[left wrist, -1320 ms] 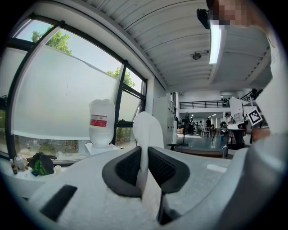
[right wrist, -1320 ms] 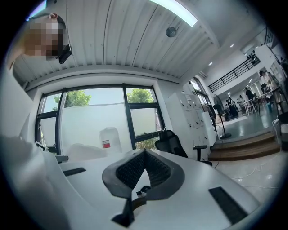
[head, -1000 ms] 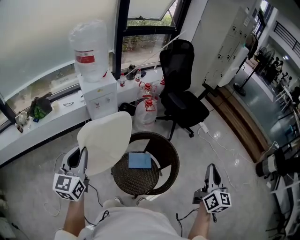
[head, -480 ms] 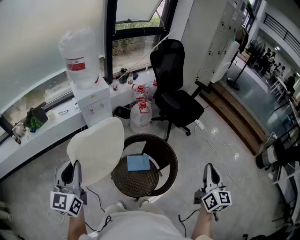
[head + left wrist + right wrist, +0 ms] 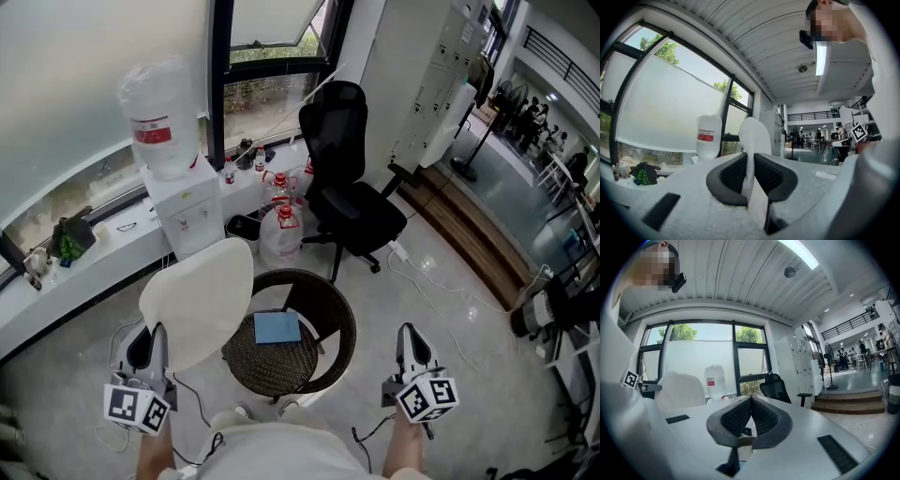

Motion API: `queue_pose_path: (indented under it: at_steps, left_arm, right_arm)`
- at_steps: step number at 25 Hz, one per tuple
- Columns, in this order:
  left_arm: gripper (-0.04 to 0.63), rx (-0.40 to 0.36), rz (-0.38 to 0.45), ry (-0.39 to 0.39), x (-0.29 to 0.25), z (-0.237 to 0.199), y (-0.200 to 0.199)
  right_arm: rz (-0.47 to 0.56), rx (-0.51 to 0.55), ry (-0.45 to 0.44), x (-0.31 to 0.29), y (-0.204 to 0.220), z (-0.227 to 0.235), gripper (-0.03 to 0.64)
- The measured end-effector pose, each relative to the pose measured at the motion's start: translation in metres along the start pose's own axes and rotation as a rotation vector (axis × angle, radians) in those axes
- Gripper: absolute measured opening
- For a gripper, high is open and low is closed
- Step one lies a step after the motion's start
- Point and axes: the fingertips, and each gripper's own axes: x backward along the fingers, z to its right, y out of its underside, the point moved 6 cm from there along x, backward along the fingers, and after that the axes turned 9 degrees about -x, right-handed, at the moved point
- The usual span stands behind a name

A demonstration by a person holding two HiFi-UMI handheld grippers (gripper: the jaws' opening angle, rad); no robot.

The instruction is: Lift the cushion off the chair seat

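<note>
Grey office floor beside the window: my left gripper [image 5: 153,328] has its fingers [image 5: 733,176] clamped on the cream round cushion [image 5: 199,298]. It now sits slightly further off the dark wicker chair [image 5: 336,314] than a second ago, so the lift looks done. The right gripper's [image 5: 409,330] fingers are closed and empty.

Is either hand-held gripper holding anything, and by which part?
The left hand-held gripper pinches the white cushion by its near edge; the right hand-held gripper holds nothing.
</note>
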Motion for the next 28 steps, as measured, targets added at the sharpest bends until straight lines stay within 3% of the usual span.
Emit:
queue_pose_path:
  at_steps: [28]
  left_arm:
    - [0.046, 0.050, 0.029, 0.085, -0.012, 0.014, 0.011]
  right_arm:
    - [0.011, 0.003, -0.012, 0.009, 0.007, -0.016, 0.002]
